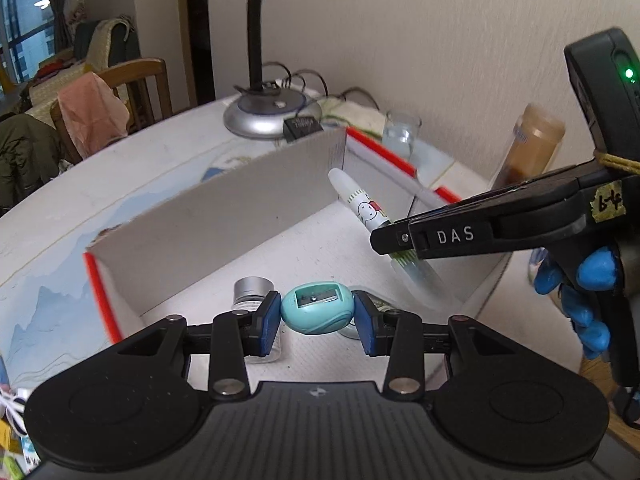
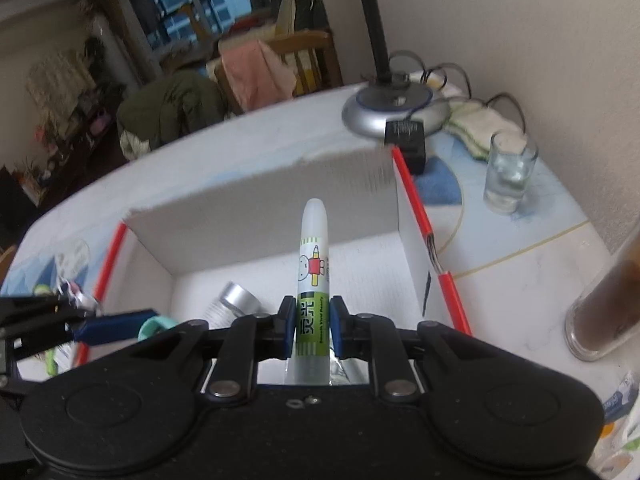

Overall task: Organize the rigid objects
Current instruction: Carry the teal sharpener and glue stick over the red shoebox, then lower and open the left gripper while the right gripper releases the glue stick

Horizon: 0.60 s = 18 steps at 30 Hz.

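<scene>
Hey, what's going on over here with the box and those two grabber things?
A person is sorting small items into a cardboard box. The left gripper is shut on a teal pencil sharpener, held over the box. The right gripper is shut on a pen-shaped tube, also over the box. A small silver-capped bottle already lies inside.

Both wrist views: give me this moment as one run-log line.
left gripper: shut on sharpener | right gripper: shut on marker | both over box

the left gripper (image 1: 317,314) clamps a teal pencil sharpener (image 1: 317,312) above the near end of a white cardboard box (image 1: 224,216). at right, the right gripper (image 1: 394,242) pinches a cartoon-printed pen (image 1: 366,210) over the box.
</scene>
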Each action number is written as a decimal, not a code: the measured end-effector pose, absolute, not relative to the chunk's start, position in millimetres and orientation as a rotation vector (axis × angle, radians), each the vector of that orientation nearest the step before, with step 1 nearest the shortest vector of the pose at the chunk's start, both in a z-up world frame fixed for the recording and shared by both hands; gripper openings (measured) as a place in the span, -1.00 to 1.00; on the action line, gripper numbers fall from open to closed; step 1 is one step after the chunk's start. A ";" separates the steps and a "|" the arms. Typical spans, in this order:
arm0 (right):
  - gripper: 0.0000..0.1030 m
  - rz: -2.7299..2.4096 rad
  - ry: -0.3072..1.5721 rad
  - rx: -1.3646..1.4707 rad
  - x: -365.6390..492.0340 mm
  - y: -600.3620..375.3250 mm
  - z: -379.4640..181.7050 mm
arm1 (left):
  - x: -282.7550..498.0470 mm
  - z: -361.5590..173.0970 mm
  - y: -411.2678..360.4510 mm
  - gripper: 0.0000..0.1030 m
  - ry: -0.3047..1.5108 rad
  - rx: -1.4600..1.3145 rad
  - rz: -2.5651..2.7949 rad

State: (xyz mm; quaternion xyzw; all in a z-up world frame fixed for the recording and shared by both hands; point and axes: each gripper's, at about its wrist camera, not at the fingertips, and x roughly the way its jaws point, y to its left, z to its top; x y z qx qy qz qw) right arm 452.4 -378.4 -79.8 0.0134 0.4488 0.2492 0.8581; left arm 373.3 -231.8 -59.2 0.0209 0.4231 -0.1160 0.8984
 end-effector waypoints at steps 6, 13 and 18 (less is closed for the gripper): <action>-0.68 0.520 0.996 -0.009 471.5 -377.2 -102.9 | 402.3 -83.5 -234.8 -0.25 0.994 0.009 -0.259; -0.68 0.544 1.041 -0.063 476.7 -366.0 -117.0 | 419.0 -104.6 -241.4 -0.25 1.095 0.030 -0.277; -0.68 0.544 1.065 -0.082 478.7 -361.9 -123.5 | 428.7 -114.2 -240.9 -0.25 1.147 0.037 -0.262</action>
